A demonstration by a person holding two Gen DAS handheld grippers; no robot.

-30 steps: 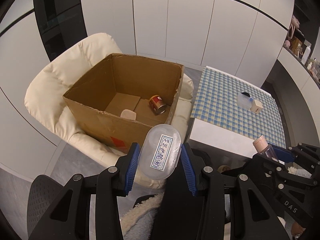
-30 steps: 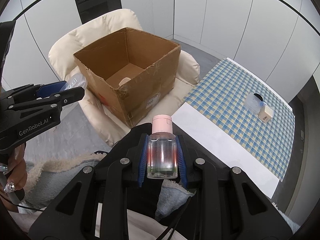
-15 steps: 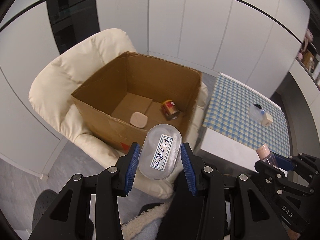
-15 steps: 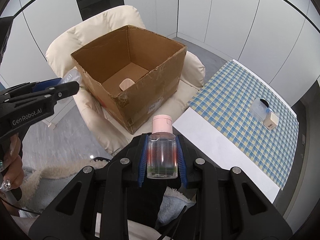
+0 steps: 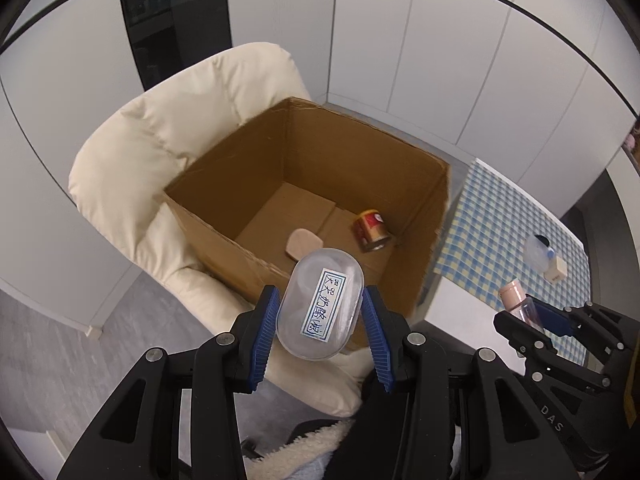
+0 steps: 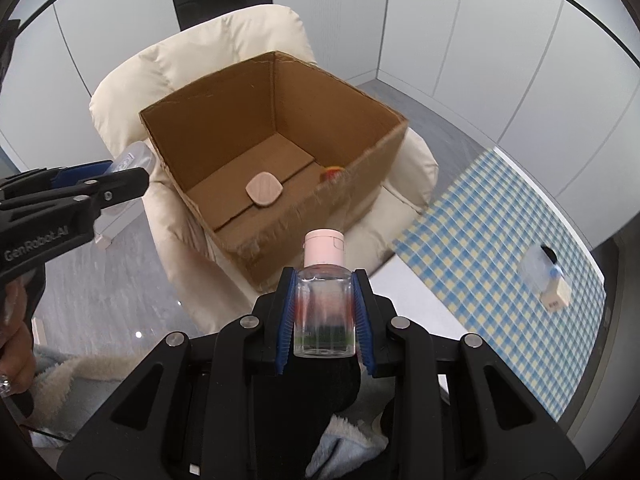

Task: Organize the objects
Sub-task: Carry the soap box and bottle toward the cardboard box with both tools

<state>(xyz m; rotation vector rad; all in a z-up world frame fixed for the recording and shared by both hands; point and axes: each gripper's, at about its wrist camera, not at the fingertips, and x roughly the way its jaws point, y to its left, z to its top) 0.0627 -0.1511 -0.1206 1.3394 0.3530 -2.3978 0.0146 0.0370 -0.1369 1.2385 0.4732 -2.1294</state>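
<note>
My left gripper [image 5: 320, 322] is shut on a clear oval plastic container [image 5: 322, 304] with a white label, held just before the near rim of an open cardboard box [image 5: 224, 176]. My right gripper [image 6: 324, 300] is shut on a small clear bottle [image 6: 324, 308] with a pink cap, held near the box's [image 6: 208, 120] front corner. Inside the box lie a red and gold can [image 5: 370, 229] and a flat pinkish pad [image 5: 303, 242], which also shows in the right wrist view [image 6: 264, 189]. The left gripper appears in the right wrist view [image 6: 132, 174]; the right one in the left wrist view [image 5: 520, 308].
The box rests on a cream armchair [image 5: 160, 136]. To the right stands a table with a blue checked cloth [image 6: 500, 216] holding a clear round container [image 5: 538, 252] and a small beige box [image 5: 554, 270]. White cabinet walls stand behind. Grey floor lies at the left.
Both grippers have moved closer to the cardboard box and higher over it, each still holding its object. More of the box's inside shows now.
</note>
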